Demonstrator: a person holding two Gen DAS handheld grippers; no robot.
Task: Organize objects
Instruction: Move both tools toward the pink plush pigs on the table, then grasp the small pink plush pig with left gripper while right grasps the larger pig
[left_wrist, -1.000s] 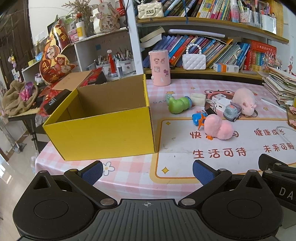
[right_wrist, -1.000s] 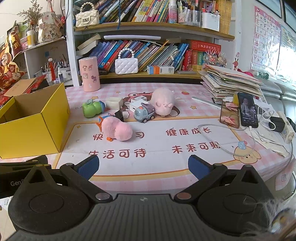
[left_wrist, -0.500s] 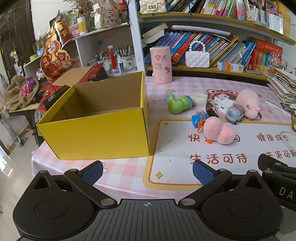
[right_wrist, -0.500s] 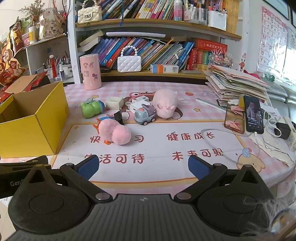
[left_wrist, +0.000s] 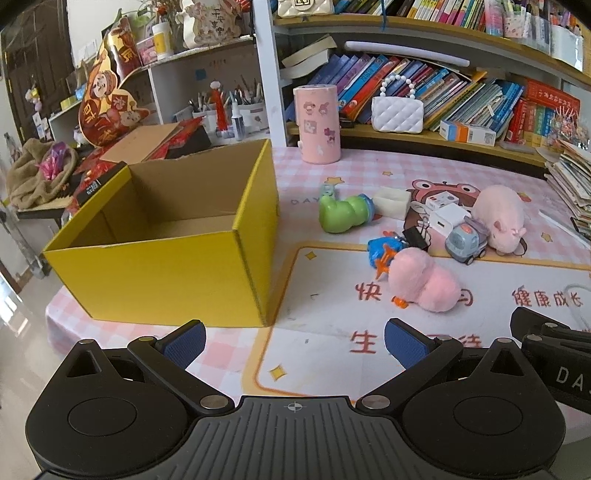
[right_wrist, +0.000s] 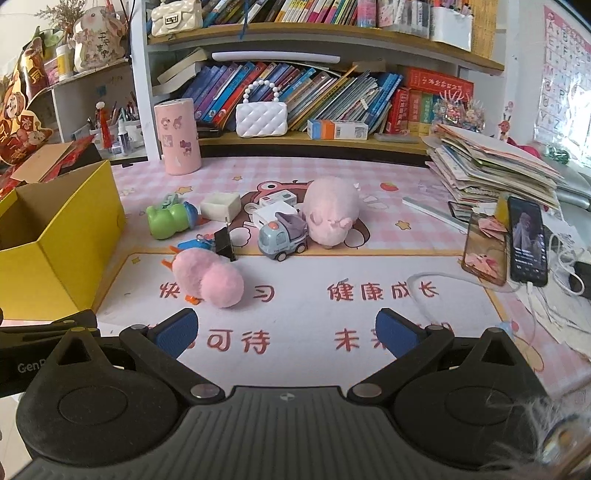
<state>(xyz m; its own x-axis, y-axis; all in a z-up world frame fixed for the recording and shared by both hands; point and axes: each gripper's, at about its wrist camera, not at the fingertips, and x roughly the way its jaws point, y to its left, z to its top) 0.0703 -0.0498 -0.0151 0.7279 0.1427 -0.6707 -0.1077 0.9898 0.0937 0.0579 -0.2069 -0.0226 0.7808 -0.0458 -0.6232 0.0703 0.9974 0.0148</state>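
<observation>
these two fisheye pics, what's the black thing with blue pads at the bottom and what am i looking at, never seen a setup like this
Each picture comes from a camera mounted on a handheld two-finger gripper, one per hand, looking forward along its fingers. The black frame with blue pads is the gripper itself: the left gripper and the right gripper. Both are open and hold nothing. On the pink table lie toys: a fluffy pink plush, a pink pig, a toy truck and a green toy. The open yellow box at the left looks empty.
</observation>
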